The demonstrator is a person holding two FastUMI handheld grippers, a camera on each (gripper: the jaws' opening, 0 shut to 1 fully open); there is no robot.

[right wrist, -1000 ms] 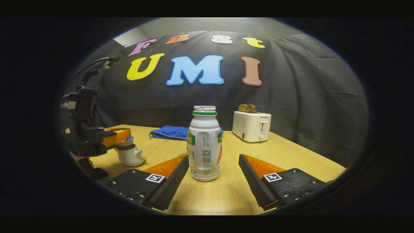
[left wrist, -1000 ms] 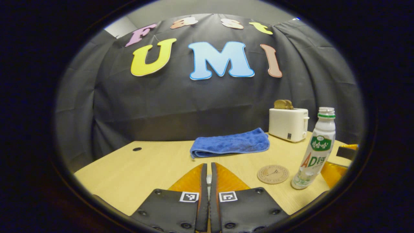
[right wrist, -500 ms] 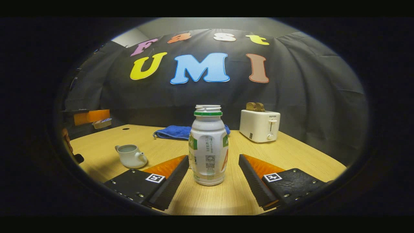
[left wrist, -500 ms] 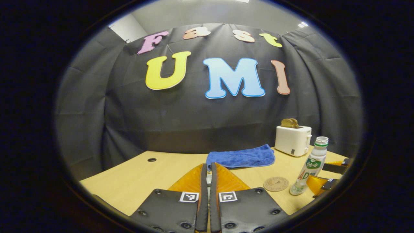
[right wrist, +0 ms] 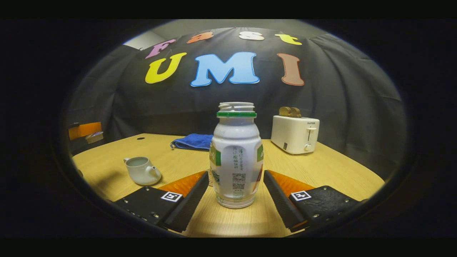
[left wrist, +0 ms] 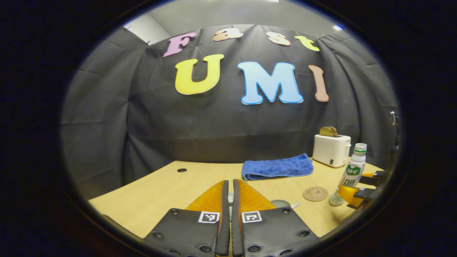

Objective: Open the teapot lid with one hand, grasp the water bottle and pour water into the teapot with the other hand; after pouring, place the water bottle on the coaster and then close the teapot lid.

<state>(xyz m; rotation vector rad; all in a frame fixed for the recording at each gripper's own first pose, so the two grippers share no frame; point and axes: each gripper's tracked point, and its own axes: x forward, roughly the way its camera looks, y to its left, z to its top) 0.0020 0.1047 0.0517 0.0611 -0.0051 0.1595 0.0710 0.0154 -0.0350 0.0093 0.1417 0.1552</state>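
Observation:
A white plastic water bottle (right wrist: 235, 160) with no cap stands upright on the table, between the fingers of my right gripper (right wrist: 235, 174), which is open around it with small gaps on both sides. The white teapot (right wrist: 141, 170) sits lidless to the left. My left gripper (left wrist: 228, 184) is shut on the teapot lid (right wrist: 94, 136) and holds it in the air at the far left in the right gripper view. In the left gripper view the teapot's rim (left wrist: 282, 203) shows just right of the fingers. The round coaster (left wrist: 315, 193) lies left of the bottle (left wrist: 351, 173).
A folded blue towel (left wrist: 276, 166) lies at the back of the wooden table (right wrist: 321, 171). A white toaster (right wrist: 294, 134) with bread in it stands at the back right. A cable hole (left wrist: 181, 170) is at the back left.
My left gripper has lifted the lid off the teapot and carried it up and away to the left. My right gripper has moved closer around the bottle.

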